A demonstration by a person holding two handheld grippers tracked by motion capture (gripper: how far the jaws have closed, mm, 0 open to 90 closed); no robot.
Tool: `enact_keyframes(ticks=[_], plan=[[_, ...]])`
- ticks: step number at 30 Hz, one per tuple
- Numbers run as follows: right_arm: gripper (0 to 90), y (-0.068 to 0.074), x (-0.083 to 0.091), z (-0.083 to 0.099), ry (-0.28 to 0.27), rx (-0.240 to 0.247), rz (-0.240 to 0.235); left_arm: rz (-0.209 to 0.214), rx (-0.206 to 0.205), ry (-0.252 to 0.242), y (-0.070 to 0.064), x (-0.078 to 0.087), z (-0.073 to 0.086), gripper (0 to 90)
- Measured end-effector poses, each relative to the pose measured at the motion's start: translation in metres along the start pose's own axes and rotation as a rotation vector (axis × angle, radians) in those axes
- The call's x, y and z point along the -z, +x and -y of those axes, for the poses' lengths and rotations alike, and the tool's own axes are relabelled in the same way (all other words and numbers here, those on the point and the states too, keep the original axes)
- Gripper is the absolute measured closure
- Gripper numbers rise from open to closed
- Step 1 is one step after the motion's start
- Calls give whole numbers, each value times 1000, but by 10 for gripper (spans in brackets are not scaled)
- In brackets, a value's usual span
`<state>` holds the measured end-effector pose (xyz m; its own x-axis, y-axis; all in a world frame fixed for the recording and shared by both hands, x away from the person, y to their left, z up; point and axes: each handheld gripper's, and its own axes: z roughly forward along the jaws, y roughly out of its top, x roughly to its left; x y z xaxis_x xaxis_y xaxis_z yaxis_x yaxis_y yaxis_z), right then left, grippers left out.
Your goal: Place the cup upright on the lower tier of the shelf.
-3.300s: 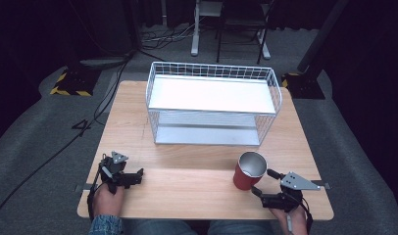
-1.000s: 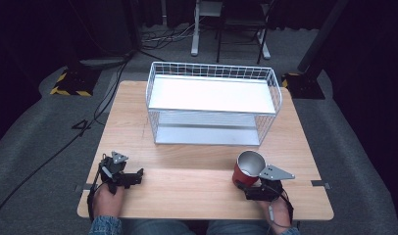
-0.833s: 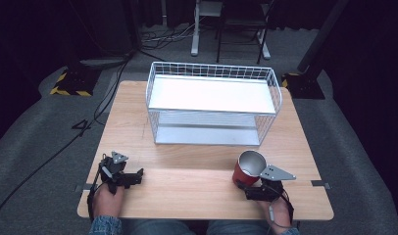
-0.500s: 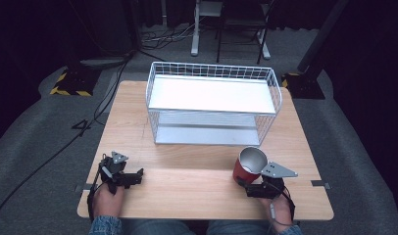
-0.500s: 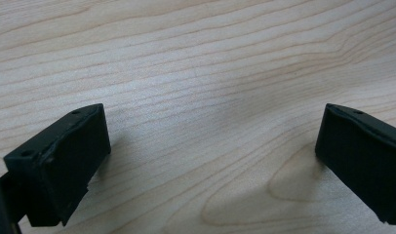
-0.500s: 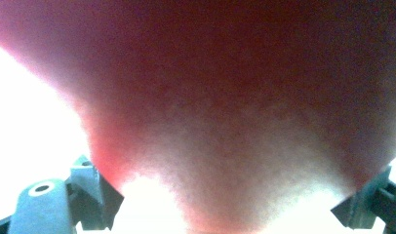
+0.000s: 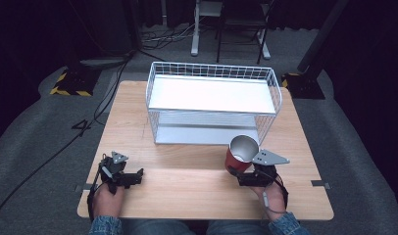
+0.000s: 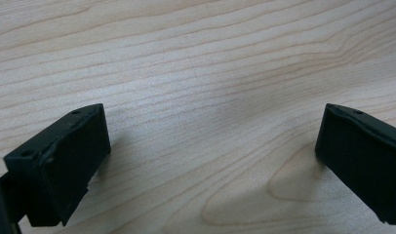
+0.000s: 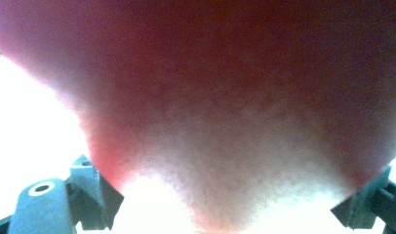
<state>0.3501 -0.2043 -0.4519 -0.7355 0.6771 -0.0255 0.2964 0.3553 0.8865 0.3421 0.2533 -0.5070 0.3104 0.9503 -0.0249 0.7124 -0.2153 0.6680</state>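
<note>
Shifted since the earlier frames: right claw [image 7: 242, 172] advanced from the bench's near right edge up to the red cup [image 7: 240, 153], and cup tipped from upright to leaning left and away, silver inside and rim turned toward the camera. Left claw [image 7: 131, 177] unchanged, parked near the front left corner of the bench [image 7: 187, 200]. Right claw noted closed around the lower body of the cup; in the right gripper view red wall [image 9: 201, 97] pressed close between both jaws, contact itself blurred by glare. Left claw recorded wide open, holding nothing, jaws resting just above bare wood in the left gripper view. Cup located at front right of the bench, just ahead of the white wire rack [image 7: 214, 105], near its right front corner; whether base had fully left the wood could not be told. Progress judged early: grasp apparently done, lift barely begun, carry and placement all outstanding. Likely destination the rack, top shelf [image 7: 211, 94] or lower shelf [image 7: 207, 133], both bare; not certain which. Obstacles: raised wire rim around the top shelf to be cleared if going above; low gap between shelves tight for a standing cup if going below. Tilt in the grip flagged as a slip risk. Beyond the bench: cables, chair legs and a stand base on grey floor, out of the working path.
</note>
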Motion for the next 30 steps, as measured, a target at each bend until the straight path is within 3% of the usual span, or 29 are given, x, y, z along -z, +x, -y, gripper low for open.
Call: enact_keyframes(ticks=[13,24,30], plan=[[174,-3,-29,-19,30,2,-17,0,0,0,0,0,0,0],[174,-8,-60,-31,52,-7,14,0,0,0,0,0,0,0],[174,-13,-76,-35,59,-34,39,0,0,0,0,0,0,0]])
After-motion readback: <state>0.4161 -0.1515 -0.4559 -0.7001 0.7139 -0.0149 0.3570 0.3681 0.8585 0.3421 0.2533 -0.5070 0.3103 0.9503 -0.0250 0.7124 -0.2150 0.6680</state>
